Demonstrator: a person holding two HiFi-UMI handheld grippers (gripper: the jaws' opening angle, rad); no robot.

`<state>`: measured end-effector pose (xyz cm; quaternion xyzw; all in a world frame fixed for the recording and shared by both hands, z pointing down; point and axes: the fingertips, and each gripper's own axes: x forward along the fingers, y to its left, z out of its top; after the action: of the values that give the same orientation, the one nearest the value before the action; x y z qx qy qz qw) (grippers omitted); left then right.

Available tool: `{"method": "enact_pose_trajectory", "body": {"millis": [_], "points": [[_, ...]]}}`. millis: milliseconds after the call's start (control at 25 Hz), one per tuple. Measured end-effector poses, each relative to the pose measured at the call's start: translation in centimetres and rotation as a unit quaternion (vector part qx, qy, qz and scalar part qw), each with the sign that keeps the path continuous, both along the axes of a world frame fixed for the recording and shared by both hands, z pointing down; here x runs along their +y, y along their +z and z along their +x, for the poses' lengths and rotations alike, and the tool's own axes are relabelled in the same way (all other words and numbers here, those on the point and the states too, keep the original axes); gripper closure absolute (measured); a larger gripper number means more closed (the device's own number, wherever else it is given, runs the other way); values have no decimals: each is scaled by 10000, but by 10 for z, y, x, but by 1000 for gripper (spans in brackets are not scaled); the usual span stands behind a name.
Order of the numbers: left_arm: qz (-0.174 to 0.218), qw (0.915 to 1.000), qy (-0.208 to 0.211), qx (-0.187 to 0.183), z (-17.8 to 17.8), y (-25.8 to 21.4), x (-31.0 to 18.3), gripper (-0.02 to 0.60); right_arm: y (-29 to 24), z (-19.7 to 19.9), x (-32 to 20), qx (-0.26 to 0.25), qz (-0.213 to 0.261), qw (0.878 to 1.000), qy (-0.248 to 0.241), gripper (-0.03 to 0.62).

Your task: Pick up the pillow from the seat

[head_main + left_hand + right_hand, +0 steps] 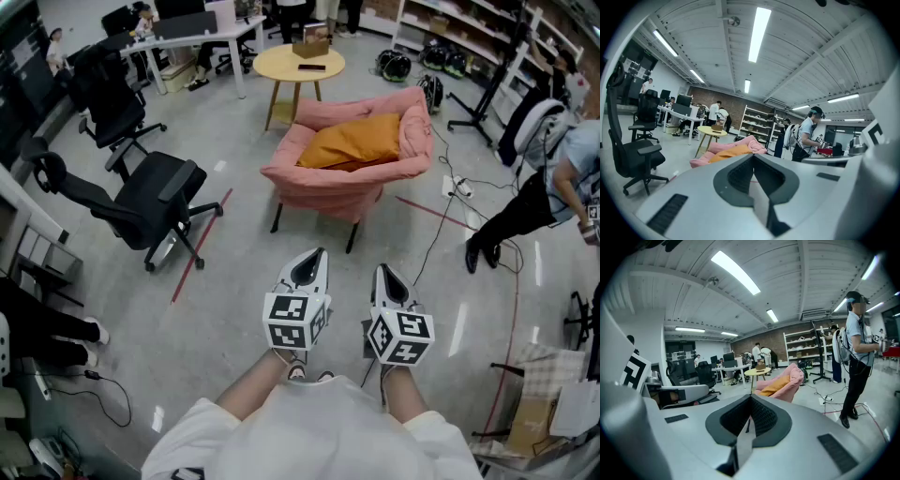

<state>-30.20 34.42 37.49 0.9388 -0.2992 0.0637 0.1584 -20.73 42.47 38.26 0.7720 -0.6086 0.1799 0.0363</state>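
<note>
Soft orange cloth pillow (358, 141) on plush pink seat (319, 184)

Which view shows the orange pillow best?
The head view: seen from above, the pillow lies open across the pink seat. In the left gripper view it is a small distant strip, likewise in the right.

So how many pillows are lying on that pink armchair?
1: an orange pillow lies across the seat of the pink armchair. Another could be hidden beneath it.

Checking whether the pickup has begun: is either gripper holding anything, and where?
Nothing is held. The left gripper and right gripper are shut and empty, apart from the orange pillow on the pink chair.
</note>
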Motion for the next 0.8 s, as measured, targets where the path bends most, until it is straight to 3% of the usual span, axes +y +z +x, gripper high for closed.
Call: {"method": "enact_pose_trajectory", "body": {"millis": [480,800], "points": [[-67,9999,-1,-106,-20,15,-32,572,13,-2,-20,-214,31,9995,219,565],[-105,9996,82,-261,6,27,-51,572,24,23,-39,-354,27,9989,309,565]]}}
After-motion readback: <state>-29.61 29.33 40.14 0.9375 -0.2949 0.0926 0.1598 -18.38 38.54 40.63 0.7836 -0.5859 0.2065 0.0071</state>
